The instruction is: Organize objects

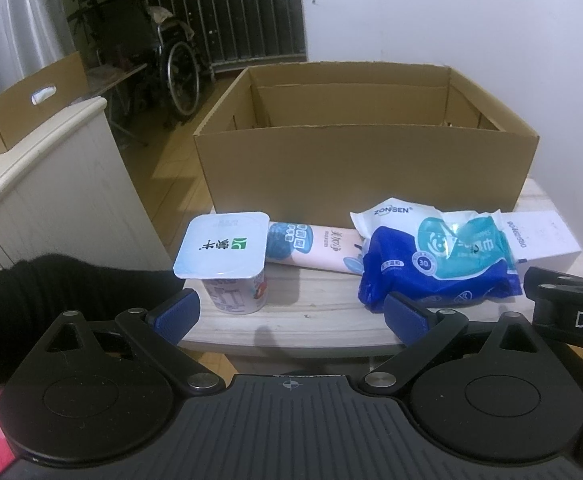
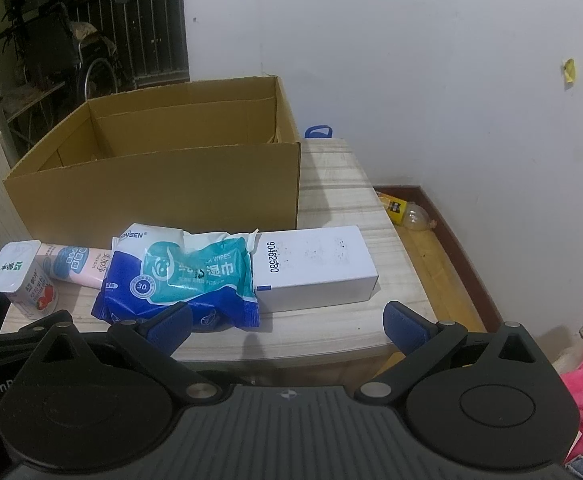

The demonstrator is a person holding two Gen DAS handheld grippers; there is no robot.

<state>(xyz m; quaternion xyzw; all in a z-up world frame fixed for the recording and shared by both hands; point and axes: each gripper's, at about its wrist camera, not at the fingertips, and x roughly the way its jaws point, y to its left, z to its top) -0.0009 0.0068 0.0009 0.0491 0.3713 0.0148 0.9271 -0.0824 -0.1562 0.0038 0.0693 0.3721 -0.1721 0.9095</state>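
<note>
Between the blue-padded fingers of the left gripper (image 1: pixel 291 312), spread wide and empty, lies bare pale wood-grain tabletop (image 1: pixel 311 300). Just beyond its left finger stands a white plastic yogurt cup with a foil lid (image 1: pixel 227 264); behind that lies a pink-and-blue tube (image 1: pixel 311 246) on its side. Beyond its right finger slumps a crinkled blue-and-teal wet-wipes pack (image 1: pixel 439 260).

The right gripper (image 2: pixel 287 322) is likewise parted and holds nothing, its left finger in front of the wipes pack (image 2: pixel 183 280). Straight ahead rests a white rectangular carton (image 2: pixel 315 268) touching the wipes; the left view catches only its end.

Farther off, an open brown corrugated cardboard box (image 1: pixel 363 168) shows a cardboard divider inside; its floor is hidden. Only the right view shows a clear plastic bottle (image 2: pixel 409 212) on the floor to the right.
</note>
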